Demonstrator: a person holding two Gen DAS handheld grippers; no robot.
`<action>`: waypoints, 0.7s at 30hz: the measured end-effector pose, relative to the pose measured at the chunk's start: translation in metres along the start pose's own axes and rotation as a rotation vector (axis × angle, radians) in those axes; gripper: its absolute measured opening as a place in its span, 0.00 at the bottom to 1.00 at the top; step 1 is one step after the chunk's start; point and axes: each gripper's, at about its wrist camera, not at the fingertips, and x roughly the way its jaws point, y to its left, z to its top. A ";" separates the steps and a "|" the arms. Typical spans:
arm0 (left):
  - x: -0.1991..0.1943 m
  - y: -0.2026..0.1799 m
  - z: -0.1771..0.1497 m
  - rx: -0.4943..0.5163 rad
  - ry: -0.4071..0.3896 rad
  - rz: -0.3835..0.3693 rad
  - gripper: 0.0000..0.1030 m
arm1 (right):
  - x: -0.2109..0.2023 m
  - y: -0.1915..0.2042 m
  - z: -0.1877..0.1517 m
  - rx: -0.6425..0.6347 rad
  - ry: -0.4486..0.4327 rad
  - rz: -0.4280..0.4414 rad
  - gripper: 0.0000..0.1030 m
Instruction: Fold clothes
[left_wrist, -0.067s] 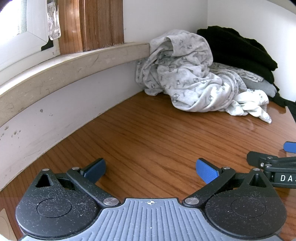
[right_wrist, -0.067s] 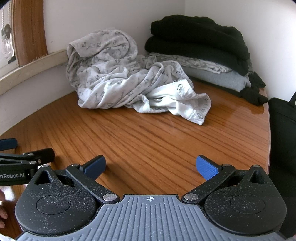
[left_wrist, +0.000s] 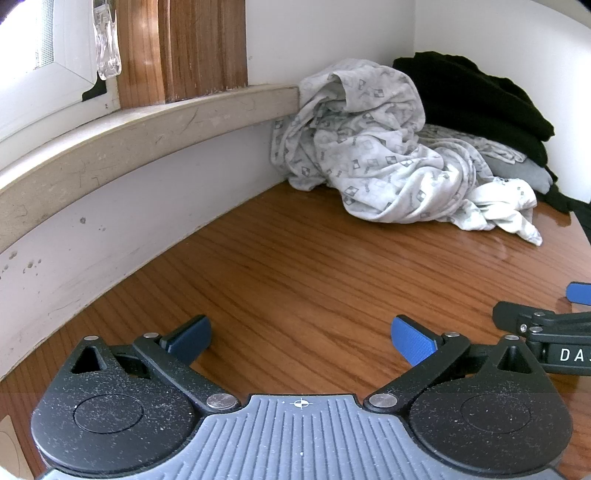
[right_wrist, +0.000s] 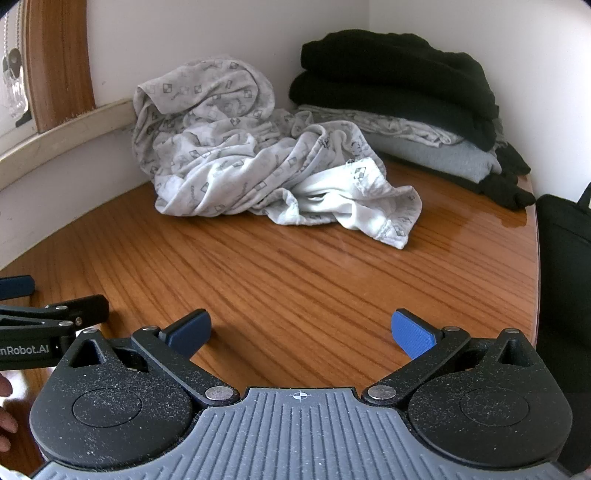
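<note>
Both tools are spread wide and grasp nothing: left tool (left_wrist: 301, 338) and right tool (right_wrist: 301, 334) hover side by side over the bare wooden desk (right_wrist: 295, 280). Well beyond them, the crumpled patterned garment (right_wrist: 258, 162) lies beside folded clothes (right_wrist: 402, 110).

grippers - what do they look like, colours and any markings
Both match: the left gripper and the right gripper each have a ribbed grey body with a small crosshair mark, two round black speckled housings, black linkage arms with silver rivets, and blue textured fingers. White lettering runs along each one's side, only partly in frame.
</note>
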 end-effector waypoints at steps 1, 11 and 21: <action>0.000 0.000 0.000 0.000 0.000 0.000 1.00 | 0.000 0.000 0.000 0.000 0.000 0.000 1.00; 0.000 0.000 0.000 -0.003 -0.001 -0.003 1.00 | 0.000 0.000 0.000 0.000 0.000 0.000 1.00; 0.000 0.000 0.000 -0.005 -0.002 -0.004 1.00 | 0.000 0.000 0.000 -0.001 -0.001 0.000 1.00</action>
